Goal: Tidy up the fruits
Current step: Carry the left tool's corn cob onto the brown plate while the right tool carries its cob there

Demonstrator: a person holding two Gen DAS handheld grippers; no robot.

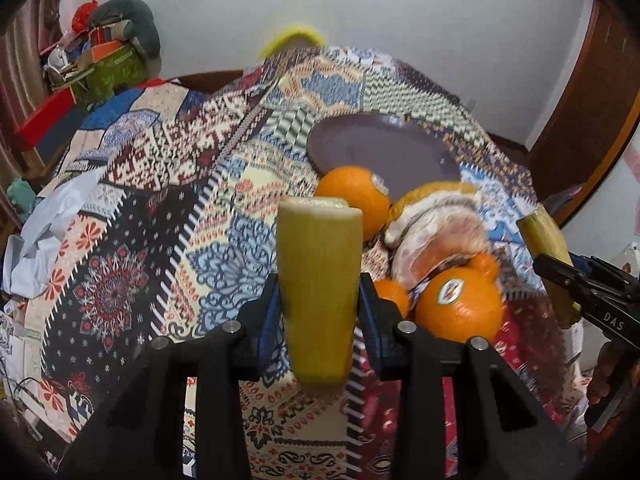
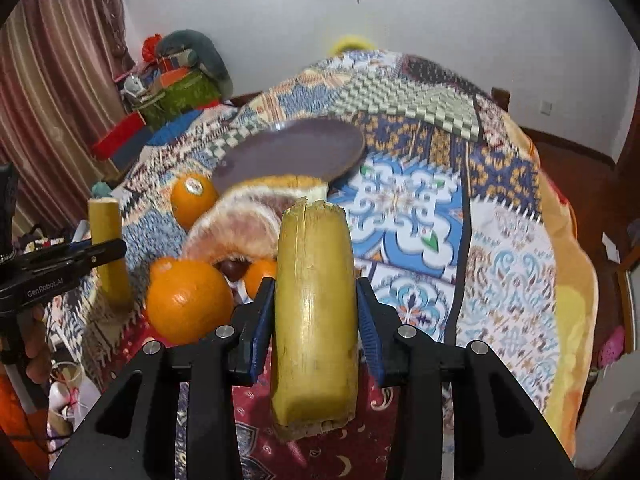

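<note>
My left gripper (image 1: 320,292) is shut on a yellow-green sugarcane piece (image 1: 319,280), held upright above the patterned quilt. My right gripper (image 2: 316,300) is shut on a second sugarcane piece (image 2: 314,312), also upright. Each gripper shows in the other's view: the right one (image 1: 560,272) at the right edge, the left one (image 2: 108,252) at the left edge. Between them lies a fruit pile: oranges with stickers (image 1: 460,304) (image 1: 354,196) (image 2: 188,300), a peeled pomelo section (image 1: 436,236) (image 2: 236,224) and small tangerines (image 1: 392,296). A brown plate (image 1: 380,152) (image 2: 296,152) lies behind the pile.
The patterned quilt (image 1: 160,220) (image 2: 440,220) covers the bed. Boxes and bags (image 1: 100,64) are stacked at the far left against the wall. A wooden door (image 1: 592,92) stands at the right. White crumpled cloth (image 1: 44,236) lies at the bed's left edge.
</note>
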